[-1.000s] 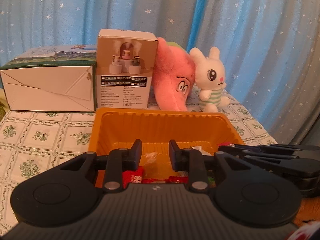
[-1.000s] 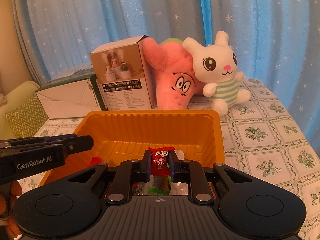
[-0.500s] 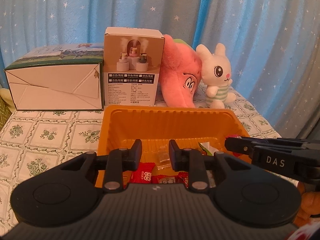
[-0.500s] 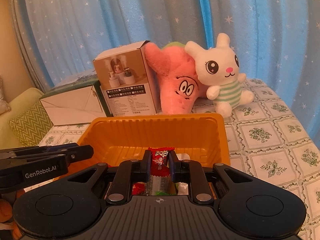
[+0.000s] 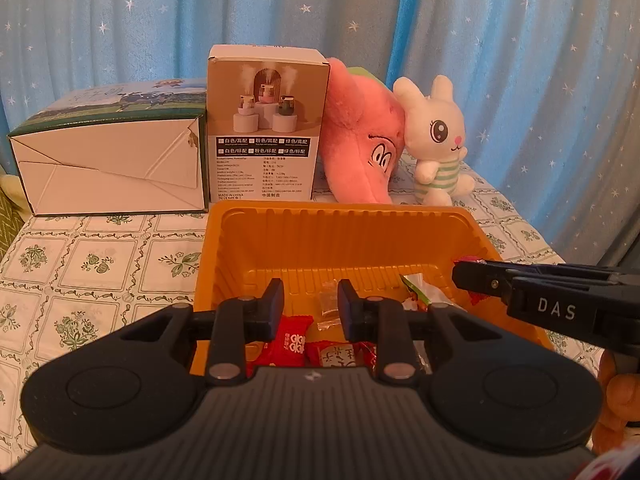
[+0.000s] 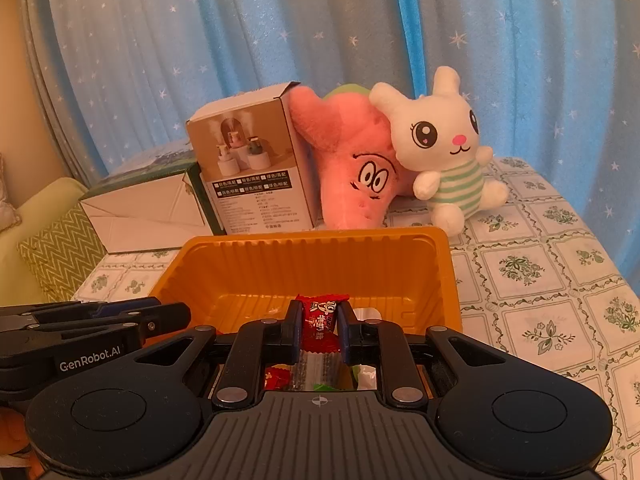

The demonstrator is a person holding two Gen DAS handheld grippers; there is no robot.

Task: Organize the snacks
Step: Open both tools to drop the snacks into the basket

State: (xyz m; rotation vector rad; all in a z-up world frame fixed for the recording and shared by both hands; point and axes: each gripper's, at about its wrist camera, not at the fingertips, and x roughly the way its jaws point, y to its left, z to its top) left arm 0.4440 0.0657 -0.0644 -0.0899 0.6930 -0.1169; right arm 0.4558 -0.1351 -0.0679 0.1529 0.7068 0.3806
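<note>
Snacks (image 5: 292, 340) in tray (image 5: 344, 210) (boxes (image 5: 264, 128) behind)

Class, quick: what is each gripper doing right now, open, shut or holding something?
Left gripper: open, nothing between its fingers.
Right gripper: shut on a red candy over the orange tray.

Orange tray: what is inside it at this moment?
The orange tray holds red-wrapped candies, a small clear packet and a green-edged wrapper. The left gripper covers the tray's near end, so more may lie there.

Two boxes (image 5: 266, 128), pink plush (image 5: 360, 136), white bunny (image 5: 438, 140), starry curtain (image 5: 500, 40)
</note>
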